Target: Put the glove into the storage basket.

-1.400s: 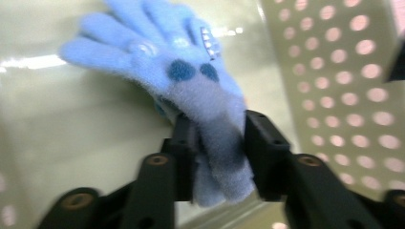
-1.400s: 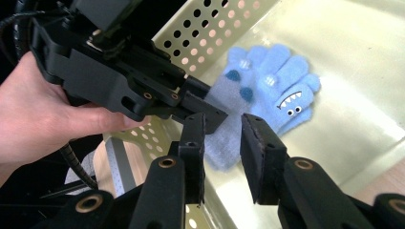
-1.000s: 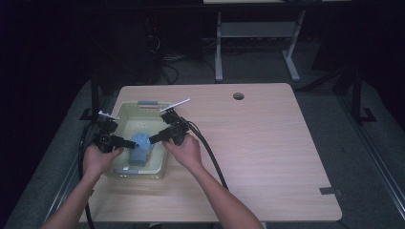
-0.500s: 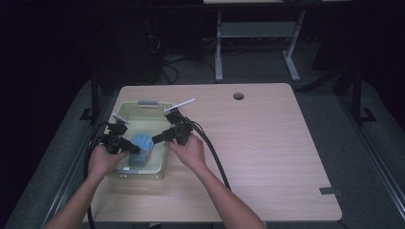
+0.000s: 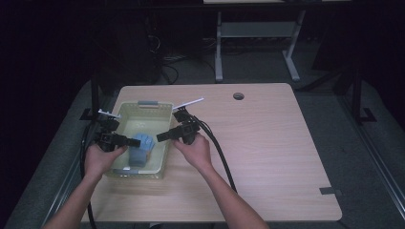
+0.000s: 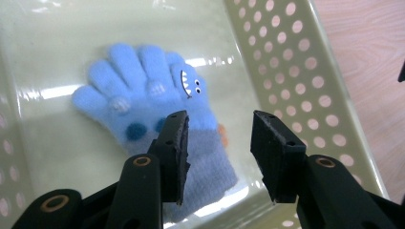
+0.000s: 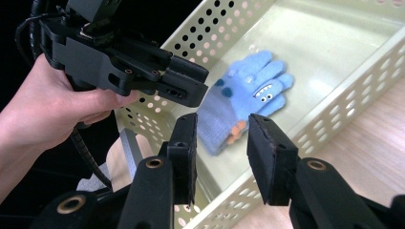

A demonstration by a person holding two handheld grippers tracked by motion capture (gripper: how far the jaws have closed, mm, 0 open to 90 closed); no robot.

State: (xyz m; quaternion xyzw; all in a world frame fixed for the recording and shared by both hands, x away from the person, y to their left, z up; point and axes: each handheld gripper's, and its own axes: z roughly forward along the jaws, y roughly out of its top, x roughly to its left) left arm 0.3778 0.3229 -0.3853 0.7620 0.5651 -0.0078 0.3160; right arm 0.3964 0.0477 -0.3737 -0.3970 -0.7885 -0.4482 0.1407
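Left gripper view: the glove (image 6: 157, 102) lies flat in the basket (image 6: 296, 71), so placing looks done; my left gripper (image 6: 218, 143) and right gripper (image 7: 220, 143), jaws just opening, hold nothing.

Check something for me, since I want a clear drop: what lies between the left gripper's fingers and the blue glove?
Nothing. In the left gripper view the left gripper hangs open above the blue glove, which lies flat on the basket floor.

One blue glove (image 6: 157, 102), one pale perforated basket (image 5: 165, 143), one wooden table (image 5: 267, 143), two tools: left (image 5: 128, 141), right (image 5: 161, 137)
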